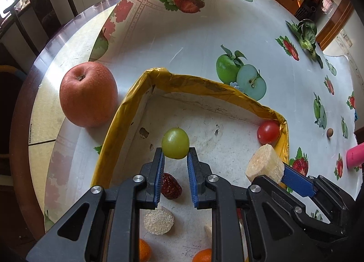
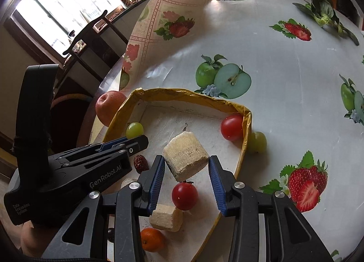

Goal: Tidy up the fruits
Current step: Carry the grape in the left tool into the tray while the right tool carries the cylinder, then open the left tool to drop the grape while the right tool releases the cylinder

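A white tray with a yellow rim (image 1: 200, 81) (image 2: 182, 93) lies on the table. My left gripper (image 1: 175, 156) is shut on a green grape (image 1: 175, 143) (image 2: 134, 129) over the tray. My right gripper (image 2: 186, 162) is shut on a pale sugarcane chunk (image 2: 185, 155) (image 1: 265, 163) above the tray. In the tray lie cherry tomatoes (image 2: 232, 127) (image 2: 184, 195) (image 1: 268, 131), a red date (image 1: 170, 185) (image 2: 140, 163), more cane pieces (image 1: 159, 220) (image 2: 167, 217) and tangerines (image 2: 152, 239) (image 1: 203, 255). A red apple (image 1: 88, 93) (image 2: 109, 107) sits left of the tray.
A second green grape (image 2: 257, 142) lies on the tablecloth just right of the tray. Green leafy vegetable (image 1: 306, 33) (image 2: 323, 9) lies at the far right. A pink object (image 1: 355, 156) and a small brown nut (image 1: 329, 132) are at the right. A chair (image 2: 91, 32) stands beyond the table's left edge.
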